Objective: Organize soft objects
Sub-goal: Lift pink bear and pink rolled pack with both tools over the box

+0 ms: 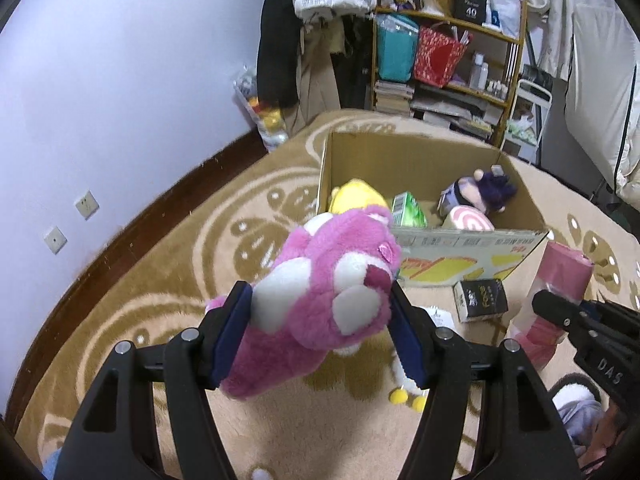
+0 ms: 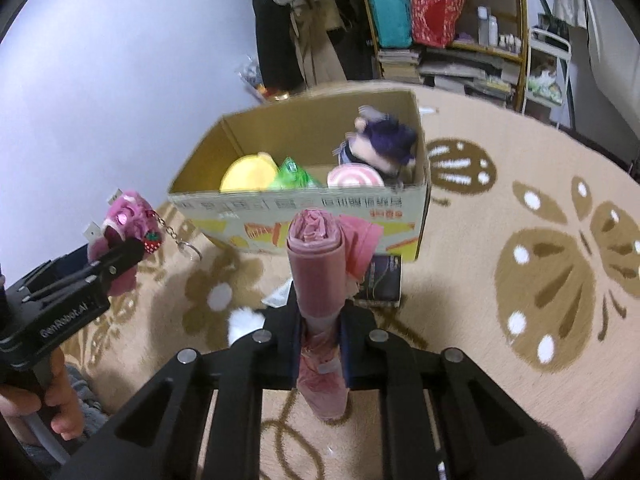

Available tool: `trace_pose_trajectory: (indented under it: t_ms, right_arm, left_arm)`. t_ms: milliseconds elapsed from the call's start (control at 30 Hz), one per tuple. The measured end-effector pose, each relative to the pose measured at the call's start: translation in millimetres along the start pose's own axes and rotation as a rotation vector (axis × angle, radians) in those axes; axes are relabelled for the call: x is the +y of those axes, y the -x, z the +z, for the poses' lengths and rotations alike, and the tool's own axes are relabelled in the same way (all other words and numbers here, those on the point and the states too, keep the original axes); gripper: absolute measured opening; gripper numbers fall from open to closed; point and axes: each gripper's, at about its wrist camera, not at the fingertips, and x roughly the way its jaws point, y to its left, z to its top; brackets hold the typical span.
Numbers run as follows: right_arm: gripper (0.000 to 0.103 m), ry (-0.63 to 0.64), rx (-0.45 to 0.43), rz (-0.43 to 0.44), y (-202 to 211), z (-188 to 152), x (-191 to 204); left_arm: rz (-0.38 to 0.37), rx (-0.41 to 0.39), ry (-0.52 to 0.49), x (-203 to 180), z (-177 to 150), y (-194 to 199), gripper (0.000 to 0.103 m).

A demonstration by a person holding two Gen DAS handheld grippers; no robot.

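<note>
My left gripper (image 1: pixel 320 300) is shut on a pink plush bear (image 1: pixel 332 280) with white patches, held above the rug; the same pink plush bear (image 2: pixel 128 224) shows at the left of the right wrist view, a strawberry keychain (image 2: pixel 154 242) dangling from it. My right gripper (image 2: pixel 318 304) is shut on a pink roll of plastic bags (image 2: pixel 318 264), which stands up between the pads; the pink roll (image 1: pixel 560 280) also appears at the right of the left wrist view. Ahead sits an open cardboard box (image 1: pixel 472 252) holding a yellow plush (image 1: pixel 358 198), a green pack (image 1: pixel 408 210), a purple-haired doll (image 1: pixel 480 194) and a pink swirl cushion (image 1: pixel 470 222).
A black packet (image 1: pixel 480 300) lies on the beige patterned rug (image 1: pixel 180 280) in front of the box. White and yellow bits of another toy (image 1: pixel 408 394) rest below the bear. A cluttered shelf (image 1: pixel 452 60) and hanging clothes stand behind. A hand (image 2: pixel 60 400) grips the left handle.
</note>
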Motion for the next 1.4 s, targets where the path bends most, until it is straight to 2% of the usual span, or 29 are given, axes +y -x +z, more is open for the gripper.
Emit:
trace_pose_trajectory:
  t_ms: [200, 300, 500, 900, 1167, 1400]
  right_arm:
    - [0.016, 0.016, -0.065, 0.012, 17.6, 12.4, 2.6]
    - [0.016, 0.024, -0.095, 0.022, 23.2, 20.5, 4.3]
    - [0.016, 0.039, -0.138, 0.029, 27.8, 33.8, 7.1]
    - [0.016, 0.092, -0.207, 0.022, 18.7, 71.0, 13.1]
    - [0.016, 0.162, -0.198, 0.007, 6.2, 101.9, 19.4]
    - [0.016, 0.205, -0.189, 0.003, -8.1, 114.3, 21.5]
  left_arm:
    - [0.011, -0.091, -0.022, -3.6, 8.3, 17.1, 0.065]
    - [-0.022, -0.111, -0.01, -1.2, 12.8, 18.9, 0.065]
    - [-0.035, -0.123, 0.016, 4.4, 20.0, 11.8, 0.065]
    - [-0.055, -0.161, -0.002, -4.9, 43.2, 7.2, 0.066]
    - [-0.066, -0.174, 0.016, -3.2, 67.9, -7.4, 0.066]
    - [-0.061, -0.152, 0.002, -3.1, 82.2, -29.7, 0.066]
